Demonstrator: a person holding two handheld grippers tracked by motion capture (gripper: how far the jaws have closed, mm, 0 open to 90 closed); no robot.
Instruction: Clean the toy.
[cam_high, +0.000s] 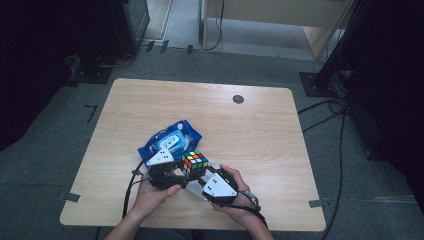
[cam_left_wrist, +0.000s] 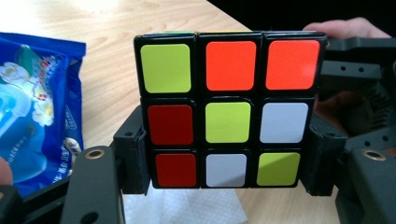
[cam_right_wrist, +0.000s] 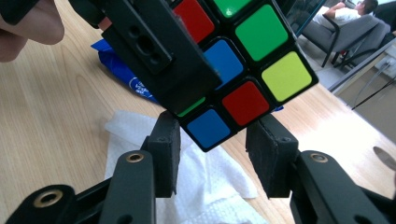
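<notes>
The left gripper (cam_left_wrist: 229, 163) has its black jaws clamped on the two sides of a glossy plastic puzzle cube with black edges and scrambled coloured stickers (cam_left_wrist: 229, 109), holding it up off the wooden table (cam_high: 260, 125) in front of the person. The right gripper (cam_right_wrist: 212, 158) stands just beneath it with its jaws apart; one lower corner of the cube dips between the ridged pads, and I cannot see either pad pressing on it.

To my eye the step in hand is getting a second grip, so that one layer can be turned against the rest. The next move calls for the right jaws to line up square with a single layer and close on its flat faces; on the corner, as now, the smooth plastic would likely slip or cock sideways.

Below the cube lies a crumpled white tissue (cam_right_wrist: 205, 186), soft and dimpled. Just behind it rests a shiny blue crinkled packet of wet wipes (cam_high: 170, 140), flat on the pale matte table with its rounded corners.
</notes>
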